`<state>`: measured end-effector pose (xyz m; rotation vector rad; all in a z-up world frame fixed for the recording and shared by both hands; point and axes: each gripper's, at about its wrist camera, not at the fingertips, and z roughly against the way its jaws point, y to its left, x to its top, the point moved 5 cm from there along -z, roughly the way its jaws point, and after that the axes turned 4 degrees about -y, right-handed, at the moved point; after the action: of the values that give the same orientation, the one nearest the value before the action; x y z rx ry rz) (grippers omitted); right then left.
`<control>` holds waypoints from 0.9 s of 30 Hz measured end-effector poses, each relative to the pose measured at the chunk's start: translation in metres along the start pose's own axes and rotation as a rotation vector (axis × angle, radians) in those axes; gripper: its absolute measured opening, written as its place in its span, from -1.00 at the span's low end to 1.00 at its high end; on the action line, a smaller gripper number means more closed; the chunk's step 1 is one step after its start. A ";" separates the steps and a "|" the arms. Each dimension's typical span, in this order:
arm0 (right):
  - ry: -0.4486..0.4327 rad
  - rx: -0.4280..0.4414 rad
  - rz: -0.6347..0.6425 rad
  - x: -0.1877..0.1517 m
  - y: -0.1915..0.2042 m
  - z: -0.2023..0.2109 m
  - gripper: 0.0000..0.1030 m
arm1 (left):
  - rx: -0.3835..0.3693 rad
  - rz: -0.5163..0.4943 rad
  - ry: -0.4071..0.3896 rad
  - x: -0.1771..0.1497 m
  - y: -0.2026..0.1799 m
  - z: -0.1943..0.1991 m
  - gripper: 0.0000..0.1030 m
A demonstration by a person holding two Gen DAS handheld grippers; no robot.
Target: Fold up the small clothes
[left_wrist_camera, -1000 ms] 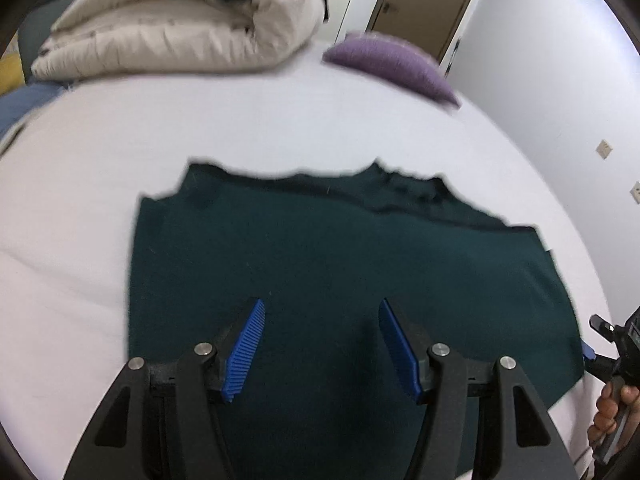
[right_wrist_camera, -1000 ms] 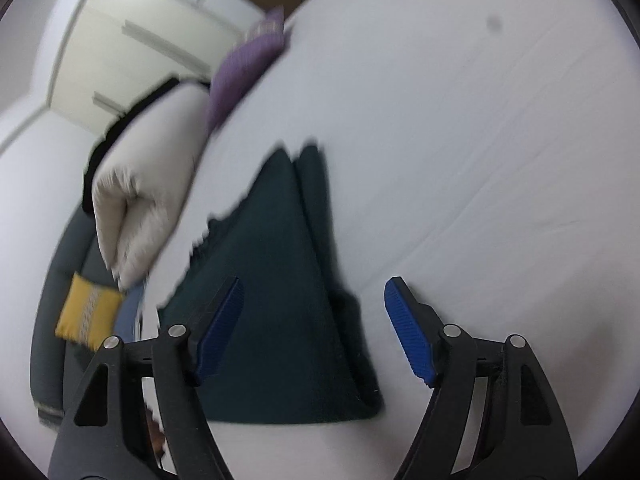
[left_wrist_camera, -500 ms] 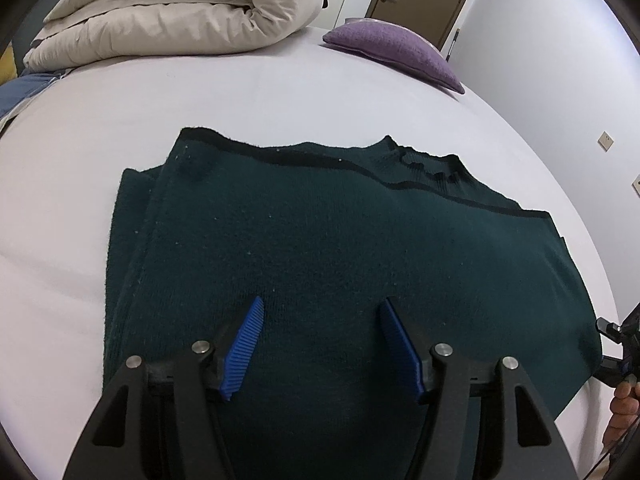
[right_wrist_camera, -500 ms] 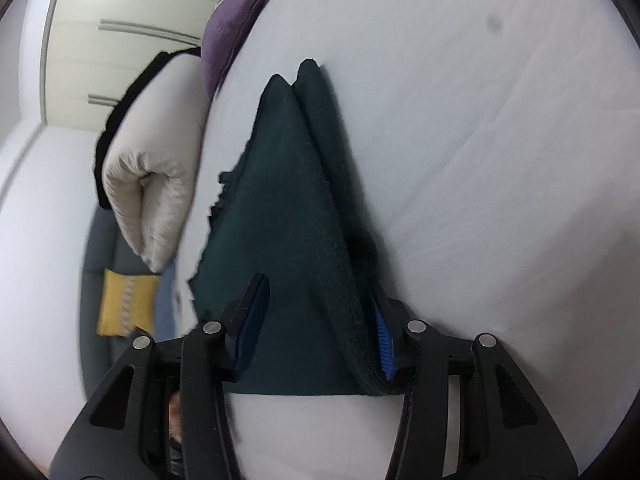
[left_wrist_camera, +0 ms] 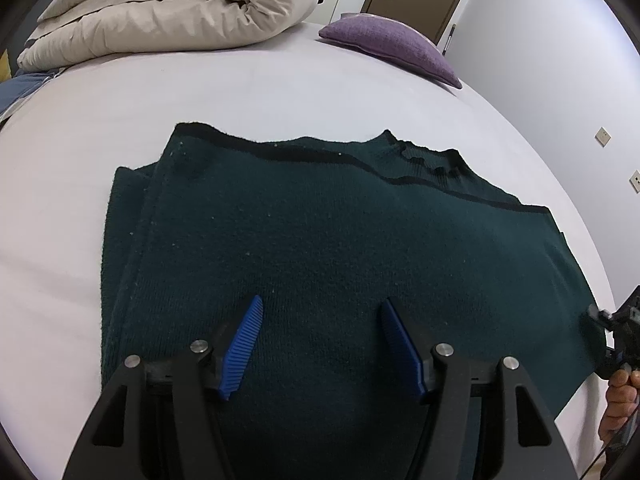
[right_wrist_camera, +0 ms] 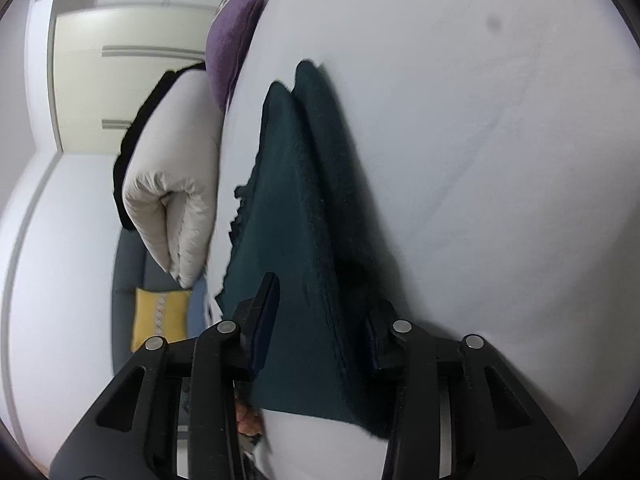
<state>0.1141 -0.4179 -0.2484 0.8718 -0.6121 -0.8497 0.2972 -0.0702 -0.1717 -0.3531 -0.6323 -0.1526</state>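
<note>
The bed (left_wrist_camera: 280,92), under a pale sheet, takes up nearly the whole room from where I stand. A rolled cream duvet (left_wrist_camera: 168,8) lies at its far end with a purple cushion (left_wrist_camera: 392,46) just beside it.

In the middle of the sheet lies the dark green sweater (left_wrist_camera: 320,240), a fuzzy knit already doubled over on itself: the upper layer sits a little short of the lower one, so a strip of the under layer shows along the far edge and down one side. The collar ribbing peeks out at the far edge. It looks soft and thick, the sort of cloth that sags once lifted.

By my reckoning the fold is midway, with another fold to come. The right gripper (right_wrist_camera: 320,320) has its fingers either side of the stacked edge at the sweater's near corner; they look pressed into the knit, gripping both layers. The left gripper (left_wrist_camera: 320,336) hovers over the sweater's near half with its blue pads (left_wrist_camera: 244,344) spread wide, holding nothing.

Next, I'd guess, the left needs to drop to the edge and pinch all layers, so both ends rise evenly.
</note>
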 end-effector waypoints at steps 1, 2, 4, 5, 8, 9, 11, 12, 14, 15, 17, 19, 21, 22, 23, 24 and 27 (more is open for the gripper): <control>0.007 -0.021 0.020 -0.001 0.001 -0.002 -0.50 | 0.000 -0.001 -0.001 0.000 0.000 0.000 0.27; 0.011 -0.035 0.030 -0.002 0.001 -0.003 -0.64 | 0.000 -0.001 -0.001 0.000 0.000 0.000 0.27; 0.016 -0.048 0.029 -0.002 -0.003 -0.003 -0.76 | 0.001 0.001 -0.002 0.000 0.000 0.000 0.27; 0.015 -0.040 0.026 -0.002 -0.005 -0.002 -0.78 | 0.002 0.001 -0.003 0.000 -0.001 -0.001 0.27; -0.004 -0.065 0.056 -0.004 -0.001 -0.002 -0.78 | 0.001 0.001 -0.003 0.000 -0.001 -0.001 0.27; -0.010 -0.076 0.065 -0.005 0.000 -0.001 -0.79 | -0.001 0.003 -0.001 0.000 -0.001 -0.001 0.27; -0.021 -0.103 0.086 -0.006 0.003 -0.002 -0.79 | -0.003 0.003 0.002 0.000 -0.001 -0.002 0.27; -0.028 -0.119 0.101 -0.006 0.005 -0.001 -0.79 | -0.004 0.004 0.003 0.000 -0.001 -0.002 0.27; -0.042 -0.153 0.132 -0.007 0.010 -0.001 -0.80 | -0.005 0.006 0.003 -0.001 -0.001 -0.002 0.27; -0.052 -0.175 0.150 -0.008 0.014 -0.001 -0.80 | -0.006 0.007 0.002 0.000 -0.001 -0.002 0.27; -0.066 -0.201 0.172 -0.009 0.018 0.001 -0.80 | -0.015 0.015 -0.001 0.000 0.000 -0.002 0.27; -0.080 -0.238 0.201 -0.010 0.026 0.001 -0.80 | -0.027 0.022 -0.002 0.000 0.002 -0.002 0.27; -0.088 -0.266 0.226 -0.011 0.031 0.003 -0.80 | -0.041 0.036 -0.001 0.000 0.003 -0.001 0.26; -0.092 -0.283 0.240 -0.012 0.034 0.004 -0.80 | -0.050 0.048 0.004 0.001 0.005 -0.001 0.26; -0.098 -0.301 0.258 -0.012 0.041 0.004 -0.80 | -0.061 0.066 0.011 0.002 0.006 0.000 0.26; -0.105 -0.321 0.285 -0.014 0.050 0.004 -0.80 | -0.075 0.088 0.019 0.004 0.008 0.001 0.24; -0.124 -0.363 0.373 -0.021 0.086 -0.001 -0.81 | -0.120 0.148 0.033 0.009 0.016 0.006 0.16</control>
<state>0.1367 -0.3682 -0.1783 0.3608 -0.6764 -0.6487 0.3050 -0.0539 -0.1664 -0.5110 -0.5637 -0.0546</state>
